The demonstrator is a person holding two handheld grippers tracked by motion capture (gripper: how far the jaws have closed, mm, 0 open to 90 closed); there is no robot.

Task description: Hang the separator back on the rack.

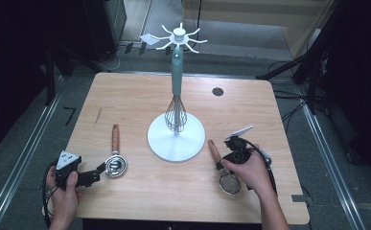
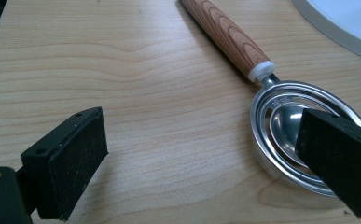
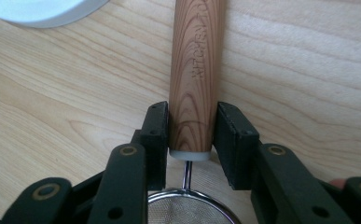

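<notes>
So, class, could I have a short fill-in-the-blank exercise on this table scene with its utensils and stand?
1. The whisk hangs from the white ____.
2. The right gripper has its fingers either side of the strainer's ____ handle.
3. The left gripper has its fingers ____, with no grip on the round steel utensil.

Missing words: stand; wooden; open
</notes>
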